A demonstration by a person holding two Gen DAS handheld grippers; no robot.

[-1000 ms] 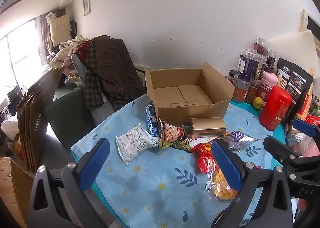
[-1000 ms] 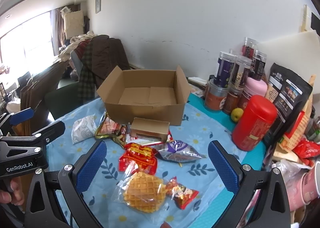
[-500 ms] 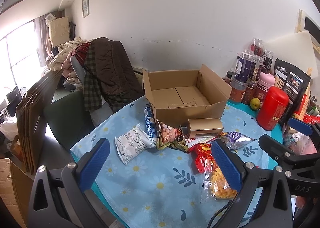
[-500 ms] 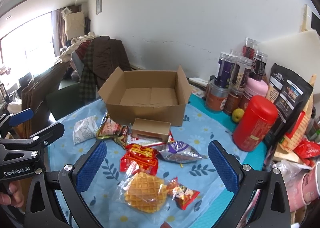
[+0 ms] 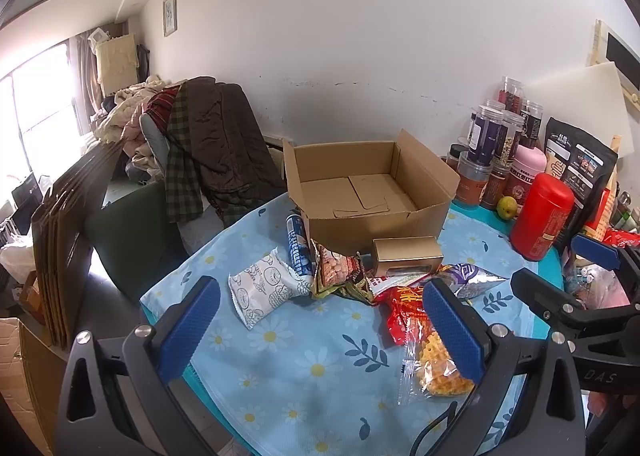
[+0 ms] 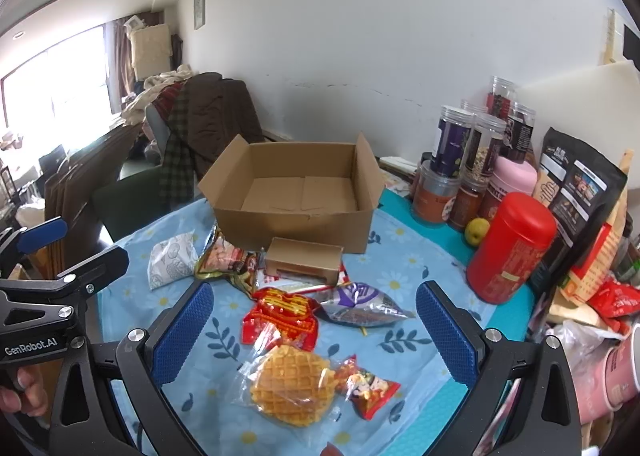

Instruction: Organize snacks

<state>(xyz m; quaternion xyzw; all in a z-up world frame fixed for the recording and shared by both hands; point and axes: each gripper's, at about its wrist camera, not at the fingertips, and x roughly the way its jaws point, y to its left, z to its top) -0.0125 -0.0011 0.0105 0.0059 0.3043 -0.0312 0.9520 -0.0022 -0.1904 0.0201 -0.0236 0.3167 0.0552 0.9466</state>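
An open empty cardboard box (image 5: pixel 360 191) (image 6: pixel 296 191) stands at the back of the table. In front lie snacks: a white packet (image 5: pixel 264 288), a blue tube (image 5: pixel 298 244), a small gold box (image 5: pixel 408 256) (image 6: pixel 304 260), a nut bag (image 6: pixel 228 260), a red packet (image 6: pixel 284 316), a purple-silver bag (image 6: pixel 360 304), a wrapped waffle (image 6: pixel 294 384) and a small red packet (image 6: pixel 370 388). My left gripper (image 5: pixel 320 332) is open and empty above the table's near edge. My right gripper (image 6: pixel 316 336) is open and empty above the waffle and red packet.
A red canister (image 6: pixel 512 248), jars (image 6: pixel 460 159), a pink tin (image 6: pixel 512 179), a green fruit (image 6: pixel 478 231) and black bags (image 6: pixel 580 191) crowd the right side. A chair piled with clothes (image 5: pixel 208 147) stands left. Flat cardboard sheets (image 5: pixel 68 248) lean beside the table.
Both grippers have drawn back and risen slightly, so the table and box appear a little farther away. Nothing on the table has moved.
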